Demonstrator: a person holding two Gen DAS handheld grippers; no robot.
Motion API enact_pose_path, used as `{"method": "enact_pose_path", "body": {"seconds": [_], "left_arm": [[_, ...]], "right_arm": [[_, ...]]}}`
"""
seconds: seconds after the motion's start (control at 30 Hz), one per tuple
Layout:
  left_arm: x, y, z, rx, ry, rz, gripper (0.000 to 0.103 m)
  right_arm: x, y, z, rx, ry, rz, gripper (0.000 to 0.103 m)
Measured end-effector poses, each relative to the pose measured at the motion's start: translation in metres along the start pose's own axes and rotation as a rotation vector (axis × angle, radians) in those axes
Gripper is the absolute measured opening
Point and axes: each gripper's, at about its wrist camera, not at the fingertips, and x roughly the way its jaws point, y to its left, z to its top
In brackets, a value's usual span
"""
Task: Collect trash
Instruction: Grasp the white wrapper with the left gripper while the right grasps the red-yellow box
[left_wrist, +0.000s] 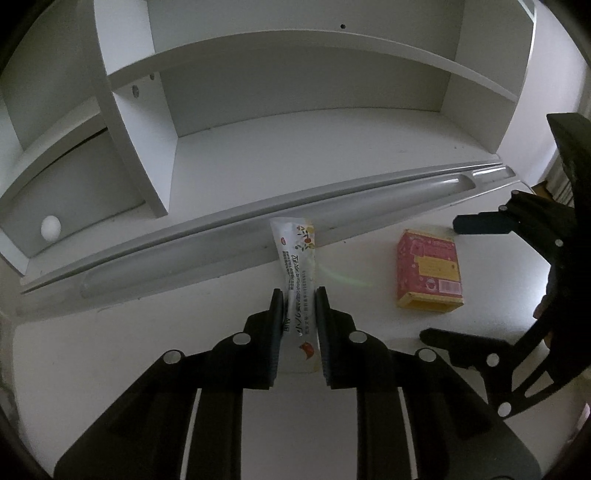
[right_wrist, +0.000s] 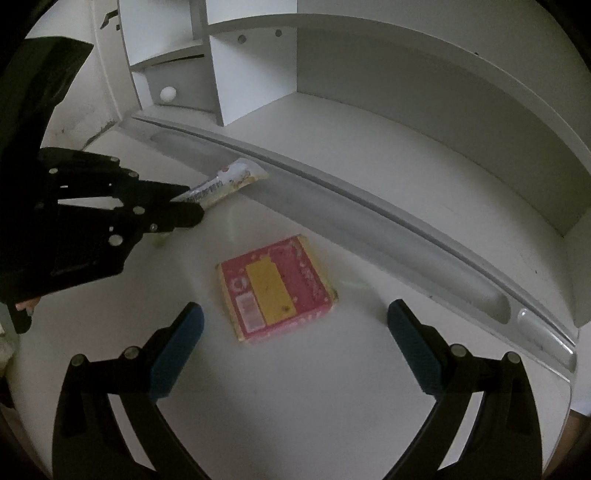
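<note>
A sachet (left_wrist: 297, 280) is clamped between the pads of the left gripper (left_wrist: 299, 295), its far end reaching toward the long groove (left_wrist: 332, 206) that runs along the back edge of the desk (left_wrist: 147, 332). From the right wrist view the sachet looks lifted, though whether its far end touches the desk cannot be told. The right gripper (right_wrist: 295, 321) is held wide apart above a box (right_wrist: 277, 288), which lies flat near the middle of the desk, nothing touched by its pads.

The sachet is thin and glossy, so a slip out of the pads could be caused by a quick swing. The box is lying flat and is broad; it could be pushed along the desk, or only 1 edge caught, if the jaws are closed too high or off-centre.

Chinese characters and fruit pictures are printed on the sachet. A yellow panel and a barcode are carried on the pink box; no brand can be read on either.
</note>
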Motion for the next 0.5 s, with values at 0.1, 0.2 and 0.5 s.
{"method": "enact_pose_path", "body": {"seconds": [0.1,0.2,0.5], "left_arm": [[0.003,-0.001,0.000,-0.004,-0.001,-0.005,0.017],[0.003,0.000,0.000,-0.004,-0.001,-0.005,0.017],[-0.007,0.010,-0.002,-0.001,0.012,0.000,0.017]], "right_arm": [[0.003,0.000,0.003,0.002,0.001,-0.001,0.096],[0.001,0.001,0.002,-0.007,0.000,0.011,0.087],[-0.010,0.001,0.000,0.018,0.014,-0.005,0.055]]}}
